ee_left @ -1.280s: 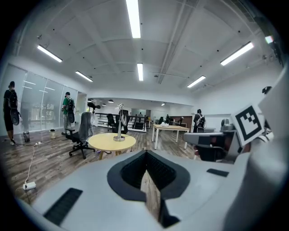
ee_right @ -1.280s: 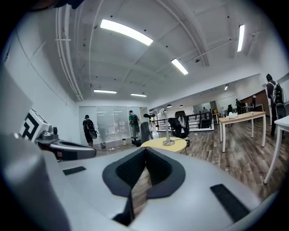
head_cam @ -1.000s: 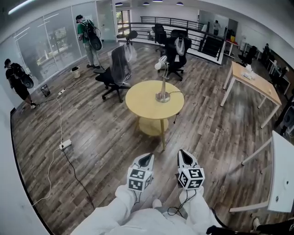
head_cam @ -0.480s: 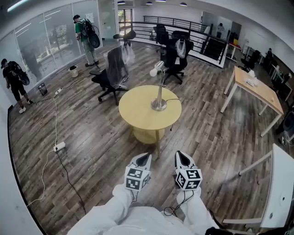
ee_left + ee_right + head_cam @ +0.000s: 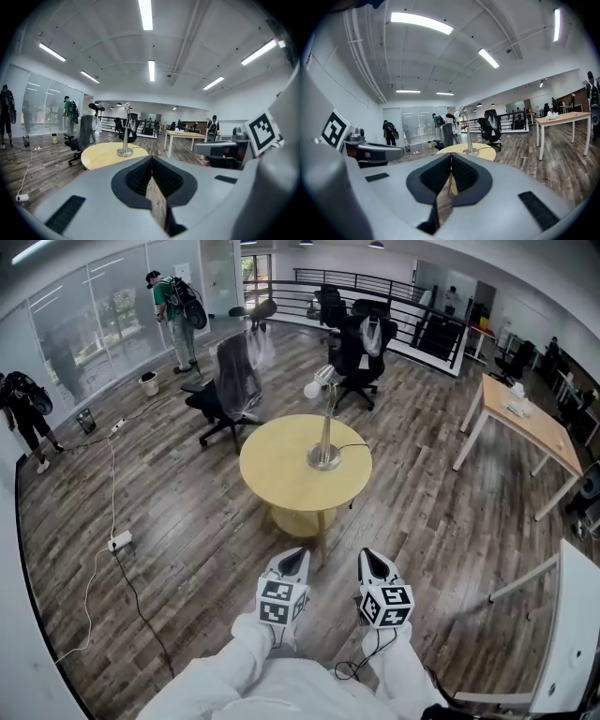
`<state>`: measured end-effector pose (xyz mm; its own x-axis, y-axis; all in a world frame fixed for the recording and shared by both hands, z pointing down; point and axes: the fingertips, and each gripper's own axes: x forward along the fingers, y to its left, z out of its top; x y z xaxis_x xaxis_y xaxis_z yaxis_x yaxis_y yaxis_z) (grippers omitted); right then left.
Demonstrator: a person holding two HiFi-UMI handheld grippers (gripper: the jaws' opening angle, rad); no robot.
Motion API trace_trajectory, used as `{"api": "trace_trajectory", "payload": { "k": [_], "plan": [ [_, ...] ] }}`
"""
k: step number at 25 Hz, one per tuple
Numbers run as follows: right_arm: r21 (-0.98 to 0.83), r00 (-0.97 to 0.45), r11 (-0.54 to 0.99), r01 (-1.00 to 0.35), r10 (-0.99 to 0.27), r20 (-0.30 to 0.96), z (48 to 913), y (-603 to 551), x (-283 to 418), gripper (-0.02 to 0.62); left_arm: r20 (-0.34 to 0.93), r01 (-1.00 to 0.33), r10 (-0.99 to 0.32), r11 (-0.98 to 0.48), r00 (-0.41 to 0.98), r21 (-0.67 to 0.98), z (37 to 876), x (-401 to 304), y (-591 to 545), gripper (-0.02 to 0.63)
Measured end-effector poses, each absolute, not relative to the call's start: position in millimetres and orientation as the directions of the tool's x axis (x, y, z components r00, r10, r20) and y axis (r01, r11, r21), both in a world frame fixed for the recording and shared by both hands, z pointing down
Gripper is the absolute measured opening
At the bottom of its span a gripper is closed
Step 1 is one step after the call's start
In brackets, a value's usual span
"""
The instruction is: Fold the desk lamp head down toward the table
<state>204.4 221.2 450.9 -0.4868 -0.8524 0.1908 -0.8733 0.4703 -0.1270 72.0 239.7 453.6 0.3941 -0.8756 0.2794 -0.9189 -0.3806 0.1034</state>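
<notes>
A silver desk lamp (image 5: 324,432) stands upright on the round yellow table (image 5: 281,474), its white head (image 5: 315,383) raised and tipped to the left. The lamp (image 5: 124,140) shows small in the left gripper view, and the lamp (image 5: 466,136) also in the right gripper view. My left gripper (image 5: 293,563) and right gripper (image 5: 372,564) hover side by side over the floor, short of the table's near edge. Both are shut with nothing held and point toward the table.
Black office chairs (image 5: 225,390) stand behind the table. A white power strip (image 5: 119,541) and its cable lie on the wood floor at left. A wooden desk (image 5: 520,418) stands at right, a white table (image 5: 572,615) at lower right. Two people (image 5: 173,306) stand by the glass wall.
The table and lamp have come nearer and sit lower in the head view as both grippers moved toward them together. Their jaws stayed shut.
</notes>
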Motion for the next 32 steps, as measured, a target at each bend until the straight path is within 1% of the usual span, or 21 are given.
{"api": "trace_trajectory", "payload": {
  "k": [13, 20, 32],
  "plan": [
    [-0.127, -0.469, 0.452, -0.883, -0.864, 0.183, 457.0, 130.6, 177.4, 0.012, 0.25, -0.896, -0.86, -0.432, 0.444, 0.106, 457.0, 55.3, 143.6, 0.002],
    [-0.123, -0.46, 0.443, -0.888, -0.867, 0.191, 456.6, 64.2, 150.0, 0.012, 0.244, -0.888, -0.854, -0.449, 0.46, 0.104, 451.9, 28.5, 73.7, 0.002],
    [-0.125, -0.421, 0.404, -0.906, -0.891, 0.169, 449.4, -71.9, 105.8, 0.012, 0.269, -0.867, -0.827, -0.491, 0.494, 0.083, 456.9, -24.5, -63.7, 0.002]
  ]
}}
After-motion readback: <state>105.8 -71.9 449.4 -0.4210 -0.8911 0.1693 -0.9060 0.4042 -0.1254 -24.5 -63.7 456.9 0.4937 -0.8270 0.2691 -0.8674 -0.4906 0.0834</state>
